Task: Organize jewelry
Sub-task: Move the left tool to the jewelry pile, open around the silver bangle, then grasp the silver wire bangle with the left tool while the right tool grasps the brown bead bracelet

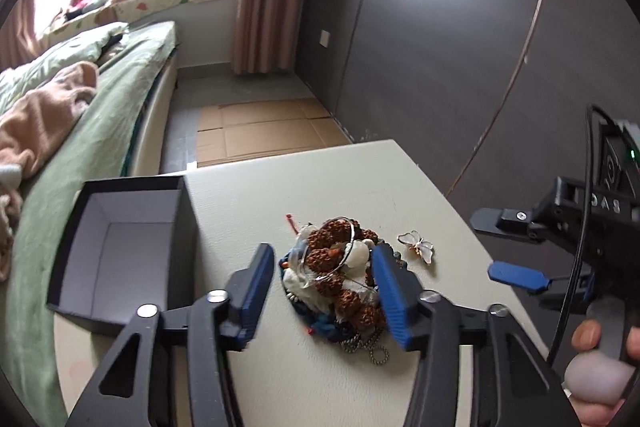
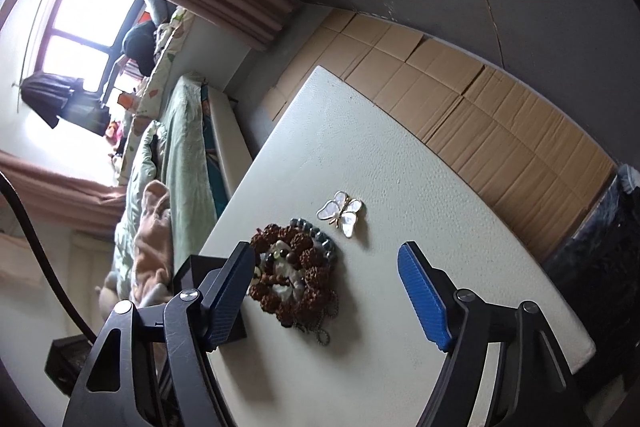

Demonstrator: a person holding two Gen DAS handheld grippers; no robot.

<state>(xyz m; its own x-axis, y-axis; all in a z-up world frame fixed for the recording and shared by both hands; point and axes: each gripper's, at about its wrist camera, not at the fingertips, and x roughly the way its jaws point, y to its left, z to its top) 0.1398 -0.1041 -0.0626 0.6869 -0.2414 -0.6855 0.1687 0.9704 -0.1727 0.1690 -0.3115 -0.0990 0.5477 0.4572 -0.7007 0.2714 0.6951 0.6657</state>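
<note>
A heap of jewelry [image 1: 340,279] lies on the pale table [image 1: 304,183]: brown knobbly beads, white pieces, a thin silver bangle, blue beads and a ball chain. My left gripper [image 1: 325,283] straddles the heap, open; its right pad is at the heap's edge and its left pad stands just clear. A white butterfly brooch [image 1: 416,247] rests alone to the right. An open black box [image 1: 72,239] stands empty at the left. My right gripper [image 2: 330,291] hovers open over the table, with the heap [image 2: 292,271] by its left finger and the brooch [image 2: 341,213] beyond. The right gripper [image 1: 500,247] also shows at the left view's right edge.
A bed with green bedding [image 1: 100,115] runs along the table's left side. Cardboard sheets [image 1: 260,131] cover the floor beyond the table's far edge. A dark grey wall [image 1: 440,47] stands on the right. A person's hand [image 1: 592,347] grips the right gripper's handle.
</note>
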